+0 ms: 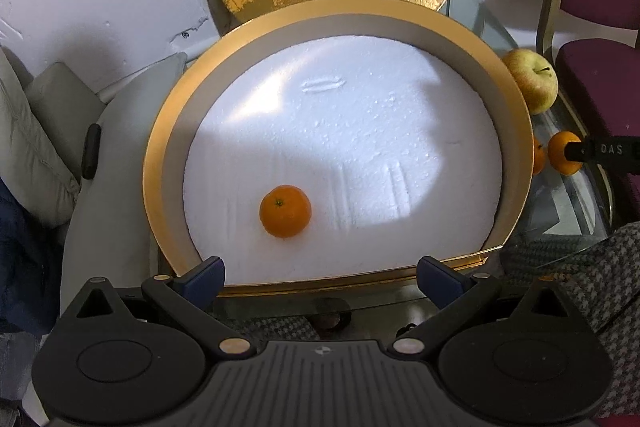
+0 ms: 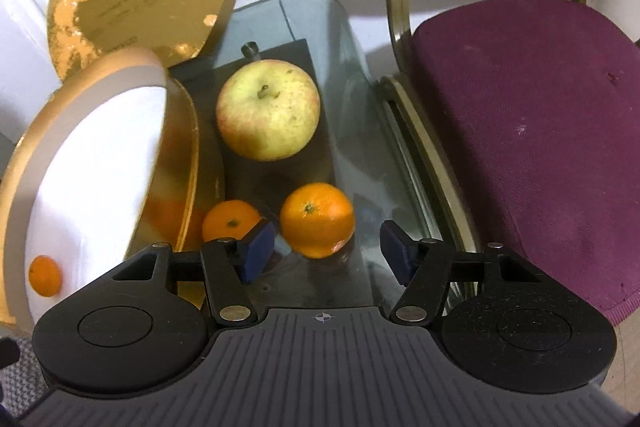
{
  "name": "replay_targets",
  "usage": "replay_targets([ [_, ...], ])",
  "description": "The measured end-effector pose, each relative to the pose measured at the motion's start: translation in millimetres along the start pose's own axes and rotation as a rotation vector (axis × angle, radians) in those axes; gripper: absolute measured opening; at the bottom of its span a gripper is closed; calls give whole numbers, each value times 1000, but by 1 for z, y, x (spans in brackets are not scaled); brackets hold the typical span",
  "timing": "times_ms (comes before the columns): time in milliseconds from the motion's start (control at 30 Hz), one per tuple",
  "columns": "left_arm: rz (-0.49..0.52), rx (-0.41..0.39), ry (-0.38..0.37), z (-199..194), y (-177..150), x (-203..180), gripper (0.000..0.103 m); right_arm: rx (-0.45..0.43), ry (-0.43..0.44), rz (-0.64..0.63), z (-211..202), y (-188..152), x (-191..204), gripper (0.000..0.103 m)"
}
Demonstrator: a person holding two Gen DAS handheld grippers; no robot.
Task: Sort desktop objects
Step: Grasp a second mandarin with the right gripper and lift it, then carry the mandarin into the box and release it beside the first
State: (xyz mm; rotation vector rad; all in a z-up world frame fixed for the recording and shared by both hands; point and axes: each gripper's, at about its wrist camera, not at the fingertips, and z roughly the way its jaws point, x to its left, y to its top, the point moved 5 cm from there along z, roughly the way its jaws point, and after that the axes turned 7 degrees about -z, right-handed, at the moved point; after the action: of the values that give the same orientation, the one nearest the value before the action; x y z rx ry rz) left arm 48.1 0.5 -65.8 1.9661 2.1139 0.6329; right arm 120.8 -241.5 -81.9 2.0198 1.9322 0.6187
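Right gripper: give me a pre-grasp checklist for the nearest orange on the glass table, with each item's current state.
1. Right gripper open, nothing held: ok.
2. Larger orange ahead, lined up with the gap between the pads: ok.
3. Smaller orange clear of the left pad: not ok, it sits right behind it.
4. Apple out of the way: ok.
5. Gold box has room: ok, one orange inside.
6. Left gripper empty: ok.

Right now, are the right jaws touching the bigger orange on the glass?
Apart. The right wrist view shows the right gripper open, with clear gaps between each blue pad and the bigger orange, which sits on the glass table.
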Motion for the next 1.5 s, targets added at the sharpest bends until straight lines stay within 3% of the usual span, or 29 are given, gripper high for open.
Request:
replay_targets([
  [333, -16, 18, 5, 7, 0, 3, 102, 36, 16, 29, 26, 5, 1, 62],
  [533, -20, 19, 0, 6, -2, 4, 102, 54, 19, 35, 32, 5, 4, 51],
  [733, -24, 12, -8, 5, -2, 5, 102, 60, 11, 44, 30, 4, 3, 49],
  [1500, -55, -30, -105, -10, -14, 12, 102, 4, 26, 42, -59, -17, 18, 49],
])
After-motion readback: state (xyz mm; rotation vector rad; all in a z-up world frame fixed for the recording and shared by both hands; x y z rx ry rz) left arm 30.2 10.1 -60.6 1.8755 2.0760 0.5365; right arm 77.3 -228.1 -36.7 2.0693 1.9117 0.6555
